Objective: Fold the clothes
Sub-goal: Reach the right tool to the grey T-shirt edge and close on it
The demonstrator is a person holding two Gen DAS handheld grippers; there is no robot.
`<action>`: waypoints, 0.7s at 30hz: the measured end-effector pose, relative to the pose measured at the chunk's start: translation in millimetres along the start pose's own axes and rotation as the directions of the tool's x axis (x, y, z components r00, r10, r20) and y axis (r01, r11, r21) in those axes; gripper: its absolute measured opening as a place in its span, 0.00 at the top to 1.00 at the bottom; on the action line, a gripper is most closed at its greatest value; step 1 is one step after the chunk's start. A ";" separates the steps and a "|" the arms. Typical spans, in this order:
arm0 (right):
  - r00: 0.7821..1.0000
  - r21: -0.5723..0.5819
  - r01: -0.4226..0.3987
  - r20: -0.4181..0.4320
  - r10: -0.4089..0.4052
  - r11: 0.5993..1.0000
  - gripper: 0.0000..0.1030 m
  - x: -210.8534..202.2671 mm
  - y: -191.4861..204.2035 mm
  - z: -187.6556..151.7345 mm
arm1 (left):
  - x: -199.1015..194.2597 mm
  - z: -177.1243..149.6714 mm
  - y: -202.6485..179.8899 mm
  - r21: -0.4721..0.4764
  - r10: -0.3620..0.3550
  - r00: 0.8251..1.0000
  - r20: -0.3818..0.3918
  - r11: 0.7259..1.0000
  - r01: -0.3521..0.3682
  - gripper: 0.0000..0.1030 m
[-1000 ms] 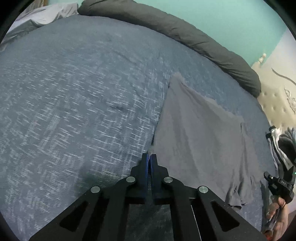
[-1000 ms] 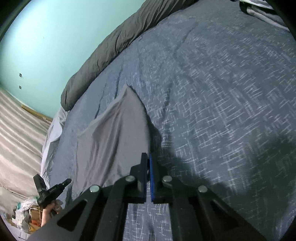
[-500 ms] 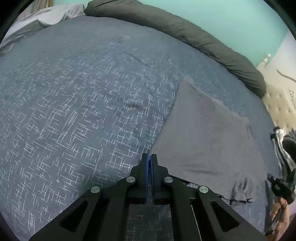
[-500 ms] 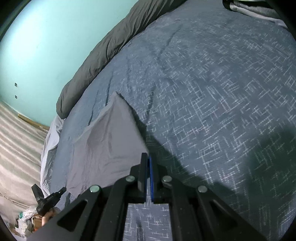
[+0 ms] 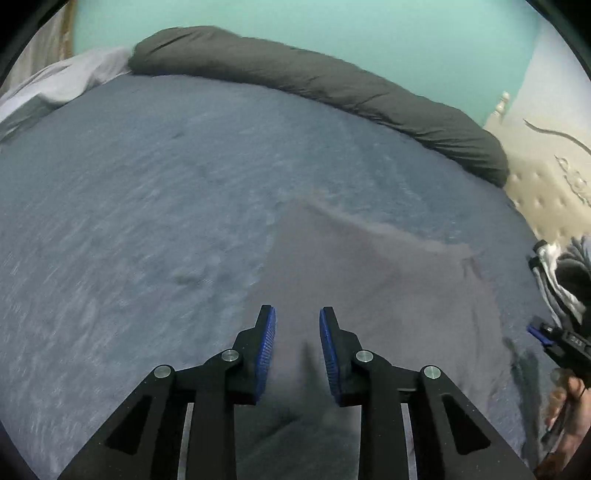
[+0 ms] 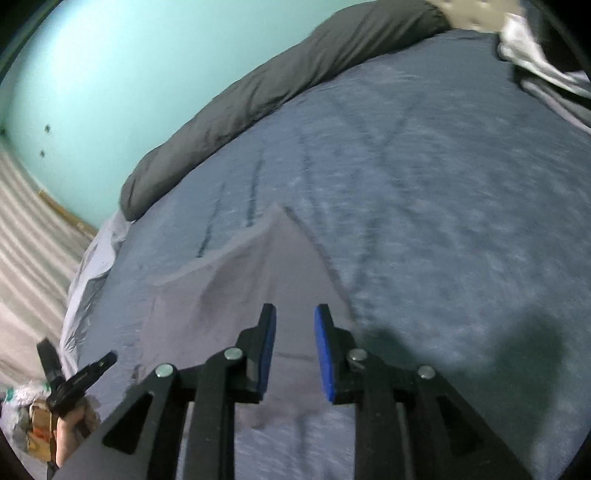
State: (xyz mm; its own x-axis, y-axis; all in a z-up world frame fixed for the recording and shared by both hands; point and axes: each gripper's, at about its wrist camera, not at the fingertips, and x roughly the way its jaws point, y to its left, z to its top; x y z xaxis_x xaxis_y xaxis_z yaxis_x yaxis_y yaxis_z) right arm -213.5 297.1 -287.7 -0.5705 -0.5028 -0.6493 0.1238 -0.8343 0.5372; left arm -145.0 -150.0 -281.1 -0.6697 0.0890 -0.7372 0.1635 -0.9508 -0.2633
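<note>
A grey garment (image 5: pixel 369 295) lies flat and folded on the blue bedspread (image 5: pixel 147 221); in the right wrist view the same garment (image 6: pixel 258 273) spreads ahead of the fingers. My left gripper (image 5: pixel 297 325) hovers over the garment's near edge, jaws opening, nothing between the blue pads. My right gripper (image 6: pixel 294 321) hovers over the garment's other near corner, jaws opening too, with nothing pinched. Each view catches the other gripper at its edge: the right one (image 5: pixel 554 341) held by a hand, the left one (image 6: pixel 74 380) likewise.
A long dark grey bolster (image 5: pixel 332 85) lies along the far side of the bed by the teal wall (image 5: pixel 369 29). Crumpled clothes (image 5: pixel 561 273) sit at the right near a tufted headboard (image 5: pixel 546 184). A pale sheet (image 5: pixel 62 81) hangs at the far left corner.
Both grippers were shut on the garment's edge; now both have let go, stand apart, and have pulled back and up. The garment lies flat on the bed.
</note>
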 end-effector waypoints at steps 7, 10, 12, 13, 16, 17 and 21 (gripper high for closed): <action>0.995 -0.085 -0.048 -0.095 0.040 0.995 0.75 49.5 27.1 12.6 | 52.5 25.4 -35.6 0.087 -0.052 0.997 -0.053 0.995 0.057 0.74; 0.992 -0.122 -0.054 -0.118 0.039 0.991 0.61 69.8 35.8 28.5 | 63.6 28.5 -38.2 0.083 -0.061 0.996 -0.061 0.994 0.066 0.74; 0.993 -0.152 -0.033 -0.120 0.014 0.988 0.48 82.8 41.0 46.7 | 69.7 28.6 -35.4 0.078 -0.058 0.996 -0.064 0.995 0.063 0.74; 0.993 -0.167 -0.021 -0.121 0.001 0.986 0.45 89.2 43.5 55.8 | 76.2 31.7 -33.9 0.077 -0.055 0.996 -0.064 0.995 0.059 0.74; 0.992 -0.212 0.014 -0.121 -0.040 0.977 0.44 108.4 51.1 83.3 | 83.7 41.0 -29.1 0.081 -0.049 0.997 -0.056 0.995 0.053 0.74; 0.991 -0.242 0.019 -0.124 -0.051 0.970 0.44 114.3 54.8 89.9 | 85.0 44.0 -27.3 0.077 -0.052 0.997 -0.053 0.995 0.056 0.74; 0.985 -0.345 0.000 -0.164 -0.060 0.938 0.44 140.4 67.7 107.8 | 89.7 56.3 -15.8 0.045 -0.048 0.998 -0.045 0.998 0.050 0.74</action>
State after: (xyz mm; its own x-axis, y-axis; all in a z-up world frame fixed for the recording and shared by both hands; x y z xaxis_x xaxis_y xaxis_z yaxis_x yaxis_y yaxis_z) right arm -372.7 194.4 -284.5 -0.4359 -0.4818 -0.7602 0.3966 -0.8610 0.3183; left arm -248.5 -143.7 -308.0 -0.6438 0.1474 -0.7508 0.0969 -0.9576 -0.2711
